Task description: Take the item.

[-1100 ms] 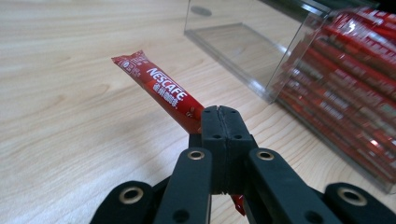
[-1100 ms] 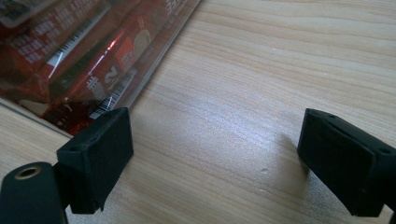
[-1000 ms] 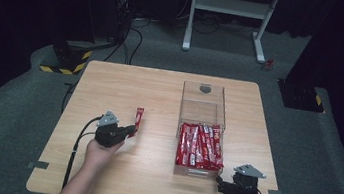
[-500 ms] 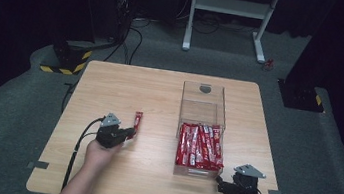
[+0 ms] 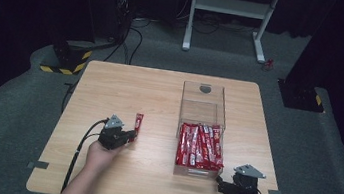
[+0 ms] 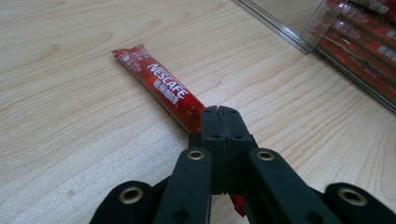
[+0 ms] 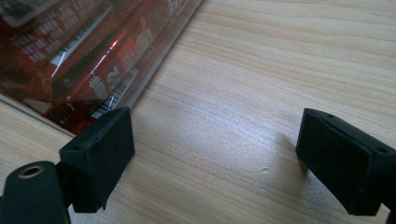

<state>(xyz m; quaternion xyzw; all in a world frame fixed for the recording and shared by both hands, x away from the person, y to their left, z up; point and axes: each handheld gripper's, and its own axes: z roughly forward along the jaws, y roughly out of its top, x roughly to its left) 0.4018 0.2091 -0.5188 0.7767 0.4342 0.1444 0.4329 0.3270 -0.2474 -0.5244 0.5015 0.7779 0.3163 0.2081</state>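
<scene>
Wood-grain table [image 5: 160, 90] on dark carpet: the left gripper [image 6: 219, 116] has its jaws pressed together on the near end of a red Nescafe stick sachet [image 6: 163, 91], which lies flat on the tabletop left of the clear plastic box [image 5: 204, 104]. That box holds more red sachets [image 5: 200, 146] at its near end. Right gripper [image 7: 215, 140] sits low at the table's near right corner by the box, jaws spread wide with bare wood between them; whether its left pad touches the box wall is hard to tell.
</scene>
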